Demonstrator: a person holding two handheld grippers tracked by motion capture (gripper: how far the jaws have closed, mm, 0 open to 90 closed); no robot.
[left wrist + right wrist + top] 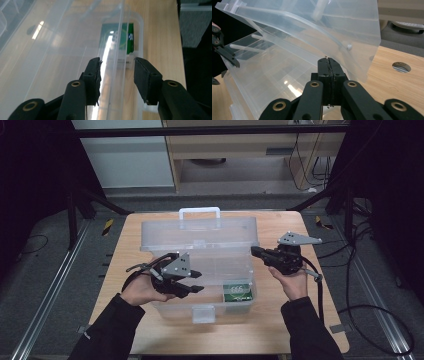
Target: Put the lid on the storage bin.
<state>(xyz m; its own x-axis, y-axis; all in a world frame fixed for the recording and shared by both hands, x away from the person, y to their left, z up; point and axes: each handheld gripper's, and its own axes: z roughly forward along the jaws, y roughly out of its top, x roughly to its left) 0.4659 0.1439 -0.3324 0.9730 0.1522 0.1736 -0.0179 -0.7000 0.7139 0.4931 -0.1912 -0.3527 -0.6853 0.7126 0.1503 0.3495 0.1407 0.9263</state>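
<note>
The clear storage box (200, 270) sits at the table's centre, lid (200, 234) raised at 12 o'clock. The left gripper (192, 282), jaws apart, straddles its front wall, whose long axis runs 9 to 3. The right gripper (256, 251), jaws pressed together on nothing, waits at the box's 3 o'clock end, beside the lid.

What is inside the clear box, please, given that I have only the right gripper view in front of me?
Observer: A green package lies in the front right corner of the clear box, as the high view shows.
Operator: Thank you. How do the left gripper's jaws stand?
Observer: The left gripper is open. In its own view the box's front wall runs between the jaws, and the pads appear not to press on it.
</note>
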